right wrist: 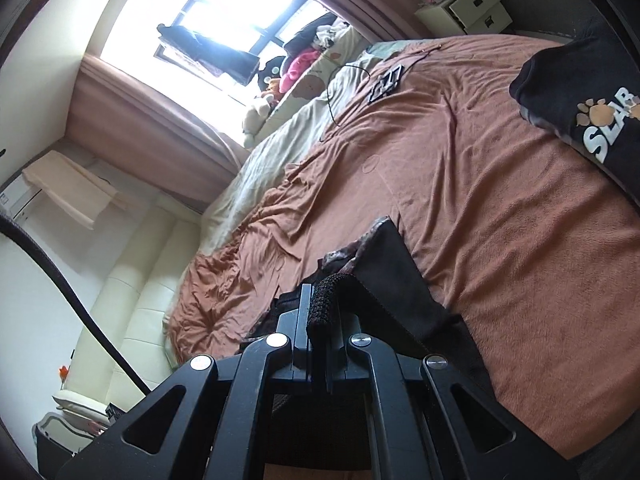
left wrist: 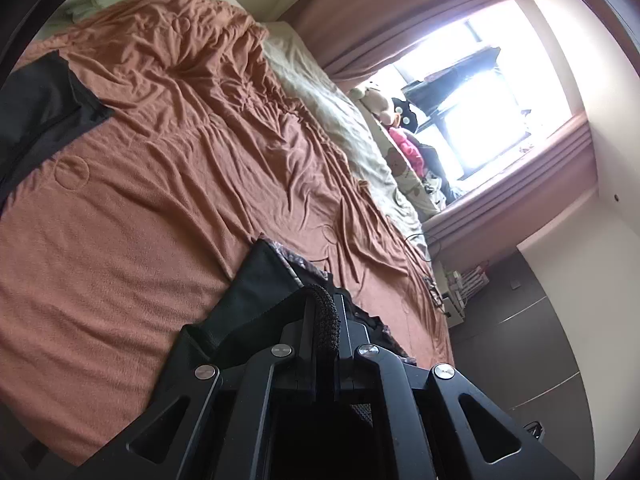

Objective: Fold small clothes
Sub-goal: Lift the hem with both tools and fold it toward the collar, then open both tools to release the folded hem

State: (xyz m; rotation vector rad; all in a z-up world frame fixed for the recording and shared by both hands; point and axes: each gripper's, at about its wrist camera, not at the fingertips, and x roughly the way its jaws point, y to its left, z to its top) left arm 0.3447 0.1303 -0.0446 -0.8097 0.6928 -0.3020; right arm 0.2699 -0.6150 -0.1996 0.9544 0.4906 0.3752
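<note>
A small black garment with a mesh waistband lies on the rust-orange bedspread. My left gripper is shut on the mesh band, with the black cloth hanging to its left. My right gripper is shut on the same kind of mesh band, and the black cloth spreads to its right over the bedspread. A patterned lining shows at the garment's far edge in both views.
Another black garment lies at the left of the bed. A black top printed with paw marks lies at the right. Stuffed toys line the window sill. A white nightstand stands beyond the bed. A cable lies on the cream sheet.
</note>
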